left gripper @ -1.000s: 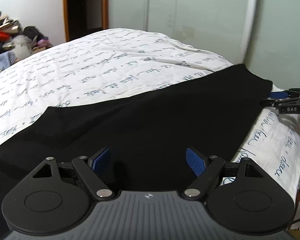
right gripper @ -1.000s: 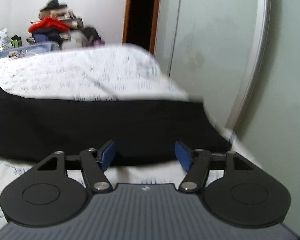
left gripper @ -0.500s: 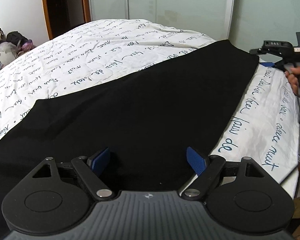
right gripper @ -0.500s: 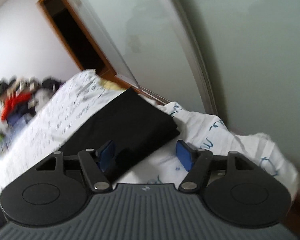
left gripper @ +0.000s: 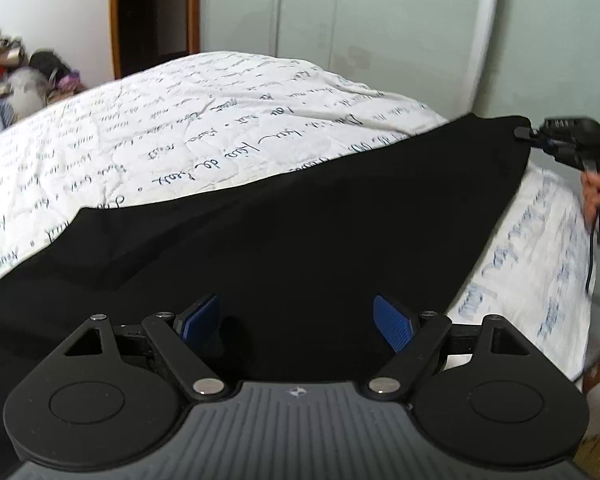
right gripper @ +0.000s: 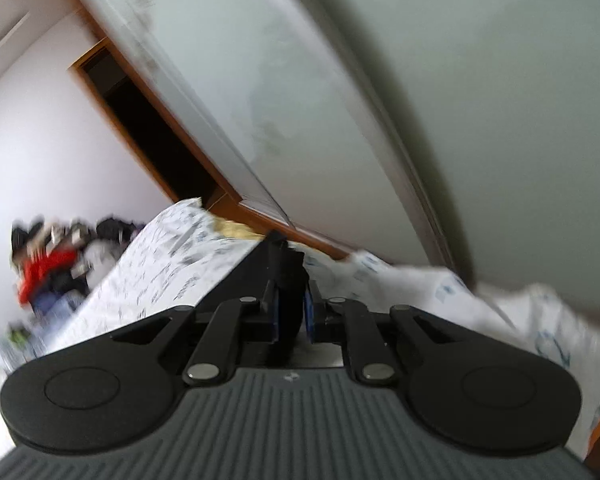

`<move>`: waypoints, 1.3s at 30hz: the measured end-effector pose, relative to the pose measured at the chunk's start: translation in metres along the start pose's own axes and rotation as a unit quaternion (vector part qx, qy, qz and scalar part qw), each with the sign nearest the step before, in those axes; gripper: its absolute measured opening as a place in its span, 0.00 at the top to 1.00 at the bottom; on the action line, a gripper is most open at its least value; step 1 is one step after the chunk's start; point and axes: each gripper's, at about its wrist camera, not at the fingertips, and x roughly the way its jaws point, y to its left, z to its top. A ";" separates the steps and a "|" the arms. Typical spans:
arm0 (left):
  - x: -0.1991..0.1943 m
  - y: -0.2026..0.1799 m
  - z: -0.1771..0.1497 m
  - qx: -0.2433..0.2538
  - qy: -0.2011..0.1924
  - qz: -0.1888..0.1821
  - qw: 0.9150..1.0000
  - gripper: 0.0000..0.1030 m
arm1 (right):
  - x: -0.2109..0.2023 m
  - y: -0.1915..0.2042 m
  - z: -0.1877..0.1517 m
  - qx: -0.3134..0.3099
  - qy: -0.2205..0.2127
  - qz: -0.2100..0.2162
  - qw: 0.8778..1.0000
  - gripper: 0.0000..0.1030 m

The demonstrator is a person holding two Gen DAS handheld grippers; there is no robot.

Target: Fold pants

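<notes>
Left gripper (left gripper: pixel 296 318) released, hovered over black pants (left gripper: pixel 300 220) on bed (left gripper: pixel 180 128). Right gripper (right gripper: pixel 291 312) clenched on pants' far right corner.

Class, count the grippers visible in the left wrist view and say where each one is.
2. The left gripper sits open at the bottom, over the black pants. The right gripper is at the far right, at the pants' corner on the bed.

Bed (left gripper: pixel 228 136): white cover printed with blue-black handwriting, lightly wrinkled. Black pants (left gripper: pixel 300 240) lie flat directly on it, spread along the near edge and reaching the far right corner. Printed cover (left gripper: pixel 540 264) hangs bare over the bed's right edge beside the pants.
</notes>
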 end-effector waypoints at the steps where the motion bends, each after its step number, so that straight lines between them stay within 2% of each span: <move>1: 0.002 0.003 0.001 -0.014 0.001 -0.001 1.000 0.18 | -0.003 0.010 0.000 -0.028 -0.003 0.001 1.000 0.87; 4: 0.002 0.013 0.002 -0.048 -0.005 0.009 0.999 0.18 | -0.004 0.042 0.002 -0.107 -0.006 0.006 0.994 0.87; 7: -0.006 0.025 -0.001 -0.056 -0.014 0.057 0.997 0.18 | 0.001 0.048 0.002 -0.124 -0.005 -0.009 0.992 0.86; 8: -0.012 0.030 -0.003 -0.056 -0.020 0.079 0.995 0.18 | 0.003 0.047 0.003 -0.126 -0.006 -0.037 0.991 0.80; 9: -0.020 0.037 -0.006 -0.056 -0.028 0.103 0.993 0.18 | 0.003 0.047 0.003 -0.134 -0.011 -0.076 0.988 0.62; 10: -0.028 0.045 -0.009 -0.058 -0.035 0.129 0.989 0.18 | 0.003 0.050 0.001 -0.151 -0.025 -0.122 0.981 0.58; 11: -0.038 0.053 -0.013 -0.063 -0.039 0.157 0.985 0.18 | -0.002 0.058 -0.004 -0.176 -0.045 -0.138 0.974 0.58; 12: -0.047 0.061 -0.016 -0.069 -0.043 0.182 0.980 0.18 | -0.011 0.071 -0.010 -0.210 -0.064 -0.123 0.968 0.58; 14: -0.068 0.079 -0.023 -0.086 -0.054 0.219 0.970 0.18 | -0.025 0.106 -0.029 -0.274 -0.078 -0.072 0.956 0.47; 15: -0.078 0.089 -0.027 -0.098 -0.060 0.234 0.965 0.18 | -0.029 0.127 -0.040 -0.303 -0.075 -0.036 0.949 0.38; 16: -0.089 0.098 -0.031 -0.111 -0.065 0.248 0.960 0.18 | -0.034 0.150 -0.055 -0.335 -0.063 0.012 0.940 0.34; 18: -0.110 0.115 -0.041 -0.139 -0.075 0.274 0.949 0.18 | -0.040 0.197 -0.089 -0.403 -0.031 0.109 0.908 0.34; 19: -0.120 0.123 -0.046 -0.153 -0.078 0.285 0.943 0.17 | -0.043 0.221 -0.110 -0.438 -0.017 0.154 0.886 0.34; 21: -0.139 0.140 -0.057 -0.182 -0.083 0.306 0.931 0.14 | -0.053 0.265 -0.153 -0.502 0.011 0.238 0.831 0.34; 23: -0.159 0.156 -0.068 -0.213 -0.090 0.321 0.918 0.14 | -0.068 0.302 -0.197 -0.553 0.026 0.316 0.771 0.33; 25: -0.180 0.171 -0.082 -0.248 -0.102 0.330 0.905 0.14 | -0.085 0.335 -0.239 -0.602 0.024 0.368 0.709 0.31; 27: -0.201 0.183 -0.097 -0.280 -0.114 0.341 0.890 0.14 | -0.104 0.361 -0.273 -0.644 0.004 0.405 0.649 0.31; 28: -0.208 0.188 -0.102 -0.292 -0.116 0.346 0.884 0.13 | -0.113 0.371 -0.289 -0.661 -0.006 0.419 0.623 0.31; 30: -0.221 0.196 -0.113 -0.309 -0.118 0.354 0.875 0.13 | -0.125 0.389 -0.316 -0.689 -0.023 0.435 0.579 0.31; 32: -0.230 0.198 -0.122 -0.316 -0.119 0.360 0.870 0.13 | -0.122 0.407 -0.338 -0.708 -0.030 0.444 0.549 0.31; 33: -0.233 0.199 -0.125 -0.318 -0.119 0.362 0.868 0.13 | -0.118 0.416 -0.345 -0.714 -0.028 0.447 0.538 0.31; 36: -0.236 0.203 -0.133 -0.321 -0.121 0.359 0.868 0.13 | -0.118 0.434 -0.371 -0.729 -0.033 0.450 0.515 0.31; 39: -0.237 0.205 -0.138 -0.326 -0.125 0.349 0.870 0.13 | -0.114 0.451 -0.389 -0.752 -0.056 0.429 0.498 0.39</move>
